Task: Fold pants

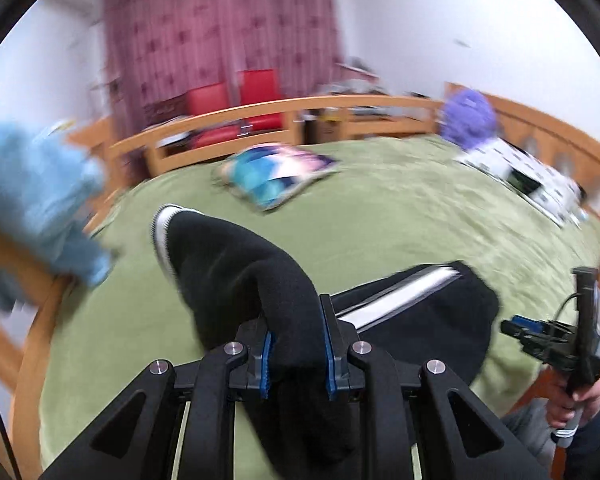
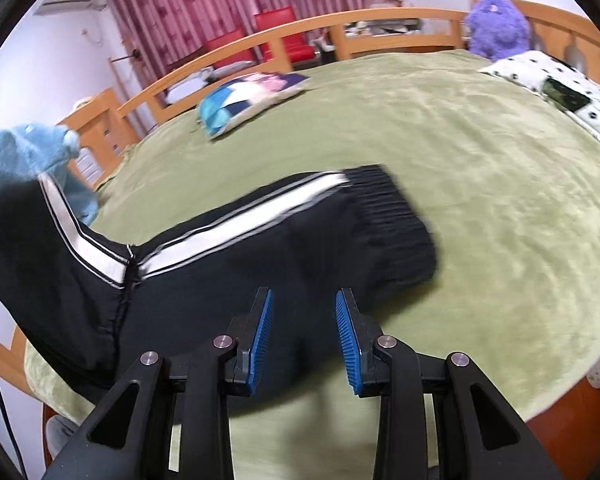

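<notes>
Nearest in the left wrist view, the left hand-held gripper [image 1: 296,356] is closed on a thick bunch of the black pants [image 1: 236,276], lifting that end clear of the bed [image 1: 379,208] so the cloth arches up and over between the blue pads. In the right wrist view, the right hand-held gripper [image 2: 303,336] stands with its jaws well apart and holds nothing; it hovers just above the near edge of the pants [image 2: 260,252].

The rest of the garment lies flat on the green bed, its long axis following the white side stripe [image 2: 236,220] from the raised end at the left to the ribbed band [image 2: 387,208] at the right. The flat end lies directly ahead of the right gripper, which is the nearer to it; the fold probably turns on carrying the lifted end across along that axis.

Farther off, a pillow [image 2: 248,96] lies on the bed, a blue cloth [image 2: 24,152] hangs at the left, and a purple plush [image 2: 495,28] sits by the wooden rail [image 2: 339,28].
</notes>
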Available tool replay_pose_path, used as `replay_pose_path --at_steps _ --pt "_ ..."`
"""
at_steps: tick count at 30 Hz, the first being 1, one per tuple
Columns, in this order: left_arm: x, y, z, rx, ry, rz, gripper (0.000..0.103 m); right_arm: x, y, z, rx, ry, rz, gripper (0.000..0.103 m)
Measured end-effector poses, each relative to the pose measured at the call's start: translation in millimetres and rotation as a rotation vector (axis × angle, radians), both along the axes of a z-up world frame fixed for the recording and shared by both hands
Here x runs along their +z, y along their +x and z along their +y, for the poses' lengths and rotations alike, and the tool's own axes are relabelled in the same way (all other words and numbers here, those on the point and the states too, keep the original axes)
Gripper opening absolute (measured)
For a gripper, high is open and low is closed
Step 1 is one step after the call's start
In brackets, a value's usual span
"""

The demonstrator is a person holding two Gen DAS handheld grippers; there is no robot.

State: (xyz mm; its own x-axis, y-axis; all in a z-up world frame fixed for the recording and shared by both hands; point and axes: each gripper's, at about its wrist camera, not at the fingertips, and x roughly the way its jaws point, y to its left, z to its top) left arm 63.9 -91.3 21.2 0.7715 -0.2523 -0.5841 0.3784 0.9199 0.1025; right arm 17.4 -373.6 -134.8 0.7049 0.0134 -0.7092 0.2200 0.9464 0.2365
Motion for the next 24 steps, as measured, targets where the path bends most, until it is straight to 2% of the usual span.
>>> replay_pose_path --at_steps 2,4,7,9,13,17,21,24 --pt "-1.6 3.2 -55.8 -0.089 0.029 -0.006 0.018 -1.0 -7.4 -21.9 -0.055 -0.039 0.017 0.033" --pt "-8.1 9.5 -102.9 -0.180 0.007 0.028 0.020 -2.7 -13.0 -39.0 -0.092 -0.054 0.025 0.033" --pt "-16.4 3.5 -139.7 -0.305 -0.082 0.091 0.030 -4.8 -23.4 -62.8 -0.117 -0.034 0.031 0.033" --pt "-23.2 3.1 -151.3 -0.320 -0.089 0.101 0.032 -5.2 -28.9 -71.1 -0.124 -0.030 0.023 0.033" --pt "-41.3 12.1 -136.5 -0.265 -0.081 0.141 0.032 -5.8 -28.4 -74.5 -0.093 0.012 -0.004 0.033" --pt "-63.0 27.6 -103.0 -0.164 -0.099 0.196 0.032 -11.7 -12.7 -56.7 0.005 0.093 -0.019 0.037" --pt "-80.6 36.1 -68.2 -0.094 -0.115 0.250 0.032 -26.1 7.6 -32.1 0.076 0.095 0.019 0.038" --pt "-89.0 35.2 -48.4 -0.052 -0.117 0.265 0.032 -43.9 21.1 -15.4 0.109 0.100 0.101 0.038"
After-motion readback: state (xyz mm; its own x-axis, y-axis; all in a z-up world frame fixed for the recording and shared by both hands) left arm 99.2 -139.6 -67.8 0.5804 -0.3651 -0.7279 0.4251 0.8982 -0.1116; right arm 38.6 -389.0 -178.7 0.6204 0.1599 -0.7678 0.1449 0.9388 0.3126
